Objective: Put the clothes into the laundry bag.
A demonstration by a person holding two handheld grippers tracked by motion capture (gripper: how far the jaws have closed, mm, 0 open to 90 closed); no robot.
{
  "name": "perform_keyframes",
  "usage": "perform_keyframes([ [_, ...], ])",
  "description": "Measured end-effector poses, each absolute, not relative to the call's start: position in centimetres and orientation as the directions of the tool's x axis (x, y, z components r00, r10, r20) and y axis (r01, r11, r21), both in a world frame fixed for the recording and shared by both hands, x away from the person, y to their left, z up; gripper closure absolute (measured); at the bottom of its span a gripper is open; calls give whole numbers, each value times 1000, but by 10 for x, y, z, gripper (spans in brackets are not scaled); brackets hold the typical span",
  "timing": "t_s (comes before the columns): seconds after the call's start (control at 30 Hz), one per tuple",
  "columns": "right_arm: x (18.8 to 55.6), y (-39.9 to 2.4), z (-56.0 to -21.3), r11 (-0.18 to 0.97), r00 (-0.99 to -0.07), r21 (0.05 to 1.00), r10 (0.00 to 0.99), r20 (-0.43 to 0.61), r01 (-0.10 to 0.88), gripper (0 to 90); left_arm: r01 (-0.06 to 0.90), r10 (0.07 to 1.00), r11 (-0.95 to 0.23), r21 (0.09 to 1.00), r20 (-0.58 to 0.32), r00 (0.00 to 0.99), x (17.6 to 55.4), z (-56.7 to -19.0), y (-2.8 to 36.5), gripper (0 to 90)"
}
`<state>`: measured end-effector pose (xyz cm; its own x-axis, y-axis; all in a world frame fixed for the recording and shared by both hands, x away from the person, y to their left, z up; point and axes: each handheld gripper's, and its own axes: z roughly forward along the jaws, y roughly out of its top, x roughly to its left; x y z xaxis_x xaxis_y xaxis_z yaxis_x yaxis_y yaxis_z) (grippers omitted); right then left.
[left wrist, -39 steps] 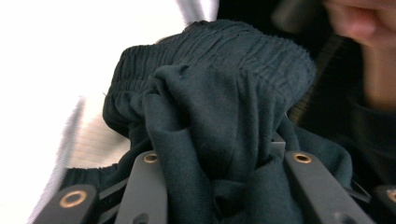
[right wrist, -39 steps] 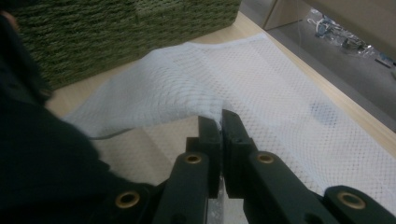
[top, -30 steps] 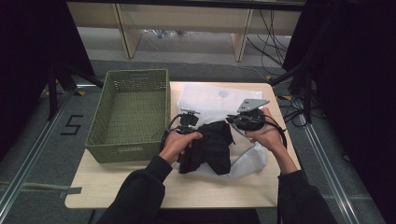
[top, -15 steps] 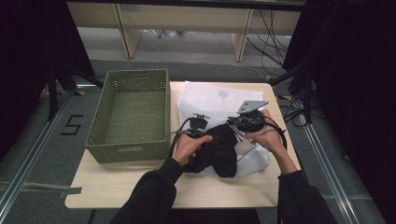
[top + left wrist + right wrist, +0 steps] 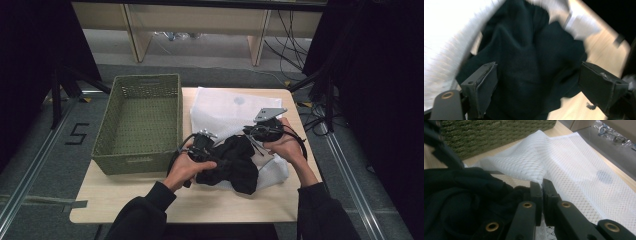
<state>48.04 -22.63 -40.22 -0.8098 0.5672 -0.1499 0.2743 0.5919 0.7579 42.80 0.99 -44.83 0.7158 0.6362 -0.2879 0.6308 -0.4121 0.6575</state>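
Left claw (image 5: 216, 152) has slid right, from the garment's left edge onto the middle of the heap, and its jaws have just been opening: in the left gripper view they stand wide, dark cloth lying in the gap and below but neither pad pressing on it. So it has let go of the garment (image 5: 235, 161), probably to regrip; the cloth now depends on the other side. Right claw (image 5: 257, 134) is at the same spot, jaws pinched tight; in the right gripper view the raised edge of the white mesh bag (image 5: 579, 165) sits right at the tips, so it reads as clamped on the bag edge, with black cloth bunched just left of and under it. My guess at the job: stuffing the garment into the bag, right holding the mouth up, left feeding. Not far along, since most of the cloth lies in the open on top of the mesh, between the two claws, spilling onto the worktop (image 5: 130, 200) toward the person. How much is inside the bag I can't tell. Green basket (image 5: 137, 125), left of the left claw, has nothing in it.
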Motion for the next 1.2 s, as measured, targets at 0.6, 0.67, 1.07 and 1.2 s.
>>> perform_keyframes([
  [0.6, 474, -227, -390, 574, -824, 787, 544, -158, 228, 893, 602, 725, -306, 737, -230, 650, 461, -443, -11, 699],
  [0.67, 473, -227, -390, 572, -825, 784, 546, -146, 239, 893, 625, 735, -313, 715, -234, 636, 468, -458, -15, 676],
  [1.07, 476, -232, -395, 565, -818, 783, 560, -134, 259, 893, 619, 750, -378, 689, -164, 641, 441, -453, -5, 239],
  [1.2, 476, -231, -395, 573, -824, 779, 550, -134, 255, 893, 625, 734, -424, 655, -155, 661, 435, -468, -5, 164],
])
